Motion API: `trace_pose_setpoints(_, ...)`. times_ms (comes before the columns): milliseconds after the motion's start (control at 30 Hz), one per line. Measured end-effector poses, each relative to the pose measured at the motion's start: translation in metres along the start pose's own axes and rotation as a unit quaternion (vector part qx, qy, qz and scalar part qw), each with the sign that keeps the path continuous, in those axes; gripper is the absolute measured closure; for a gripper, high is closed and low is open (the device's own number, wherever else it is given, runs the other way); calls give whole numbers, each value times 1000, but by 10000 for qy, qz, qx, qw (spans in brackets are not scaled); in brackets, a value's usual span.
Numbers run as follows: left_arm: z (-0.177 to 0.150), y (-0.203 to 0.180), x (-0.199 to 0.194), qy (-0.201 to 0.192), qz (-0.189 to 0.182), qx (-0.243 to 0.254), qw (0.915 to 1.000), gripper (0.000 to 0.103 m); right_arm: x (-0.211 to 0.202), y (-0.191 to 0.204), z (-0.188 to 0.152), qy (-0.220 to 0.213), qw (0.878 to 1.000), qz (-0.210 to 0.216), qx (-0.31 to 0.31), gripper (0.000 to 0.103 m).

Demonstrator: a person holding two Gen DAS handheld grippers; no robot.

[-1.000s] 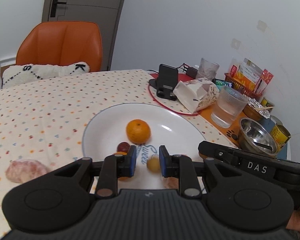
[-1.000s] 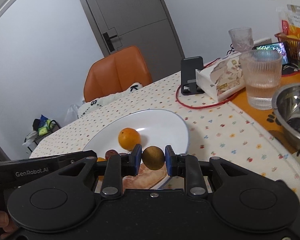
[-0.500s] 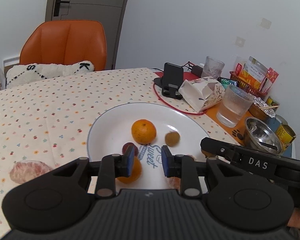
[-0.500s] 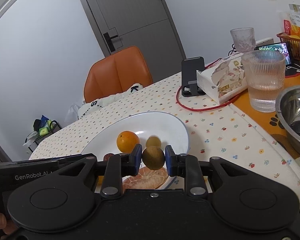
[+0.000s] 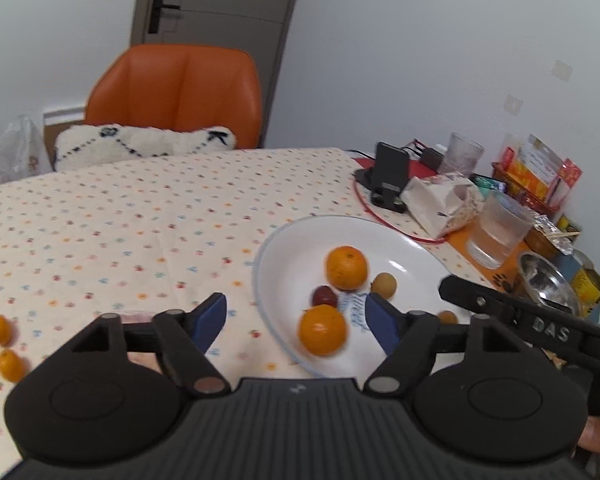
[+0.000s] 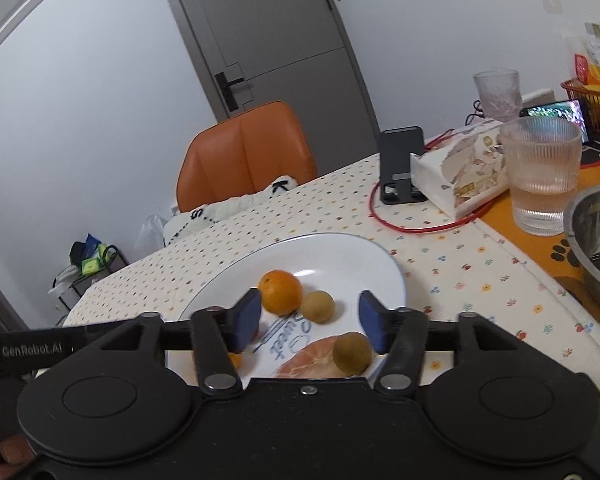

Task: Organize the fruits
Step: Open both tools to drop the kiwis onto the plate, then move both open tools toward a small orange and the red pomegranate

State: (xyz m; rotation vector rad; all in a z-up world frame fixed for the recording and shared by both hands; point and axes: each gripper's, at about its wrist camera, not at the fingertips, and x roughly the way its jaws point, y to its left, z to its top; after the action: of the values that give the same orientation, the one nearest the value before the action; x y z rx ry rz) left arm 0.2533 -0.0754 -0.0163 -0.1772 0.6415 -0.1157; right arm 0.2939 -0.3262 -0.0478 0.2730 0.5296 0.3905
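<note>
A: Fruits first, left to right. Two small kumquats (image 5: 5,344) lie on the dotted tablecloth (image 5: 140,216) near its left edge, touching nothing else. A pale pink peeled piece (image 5: 138,316) sits on the cloth, mostly hidden behind the left gripper (image 5: 296,316).

B: And the plate?

A: White plate (image 5: 416,248), round and glossy, blue script at its centre. On it: a smooth orange (image 5: 322,330) near the front rim, a dark red fruit (image 5: 325,296) just behind it, a dimpled tangerine (image 5: 346,267) toward the middle, a tan round longan (image 5: 383,284) just right of the tangerine.

B: Gripper poses?

A: Left gripper is level and low over the plate's left rim, fingers spread wide, nothing between the blue pads (image 5: 210,318). Half a second ago they were narrow; the view has also swung left.

B: Right side?

A: Right gripper (image 6: 308,322) hovers over the plate's near edge, released, pads wide apart. The second longan (image 6: 352,353) it clamped half a second ago now rests free by a peeled segment (image 6: 306,362) at the front rim, near the right pad.

B: Beyond the plate?

A: Ribbed glass of water (image 6: 542,184), then a steel bowl (image 6: 596,240), at the table's right edge.
</note>
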Motion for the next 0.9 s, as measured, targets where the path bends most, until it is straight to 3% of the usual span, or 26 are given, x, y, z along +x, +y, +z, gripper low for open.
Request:
trace_pose_setpoints(367,-3,40,-31,-156,299,-285,9990,20,-5,38,-8,104,9994,272,-209,21)
trace_pose_setpoints(900,-17,103,-78,-339,683,-708,9946,19,-3,91,-20,229,9966,679,-409,14)
